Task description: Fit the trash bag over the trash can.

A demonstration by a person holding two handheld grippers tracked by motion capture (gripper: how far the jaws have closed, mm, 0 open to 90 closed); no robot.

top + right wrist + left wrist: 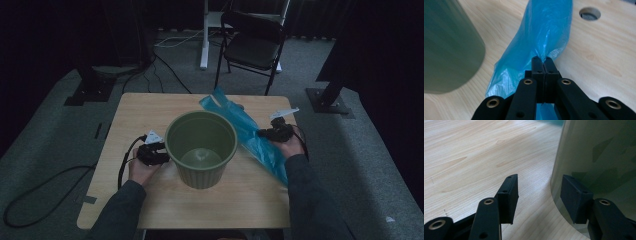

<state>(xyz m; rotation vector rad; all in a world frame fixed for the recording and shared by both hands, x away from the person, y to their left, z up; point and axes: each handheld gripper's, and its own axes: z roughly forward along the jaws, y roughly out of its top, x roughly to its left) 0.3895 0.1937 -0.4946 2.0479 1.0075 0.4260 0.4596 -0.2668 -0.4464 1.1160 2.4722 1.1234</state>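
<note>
The blue plastic bag [250,132] lies stretched across the right part of the wooden table [145,115], running from the far edge down toward the near right side, just beside the green bin [201,148]. I see my right gripper [265,133] has its jaws pressed together on a fold of this bag; in the right gripper view the two black pads meet with the thin blue plastic [541,45] pinched between them, and the bag rises up from the pinch, a little crumpled. Behind it there is a round hole in the table top [589,13].

The green bin stands upright near the middle of the table, open side up (inside I can see only its bare bottom). My left gripper [160,152] is at the left side of the bin, low by its wall. In the left gripper view its jaws stand apart: one pad is over the bare wood and the other is very close against the curved green wall [596,162]; whether it really touches I cannot tell. Nothing is clamped there.
</note>
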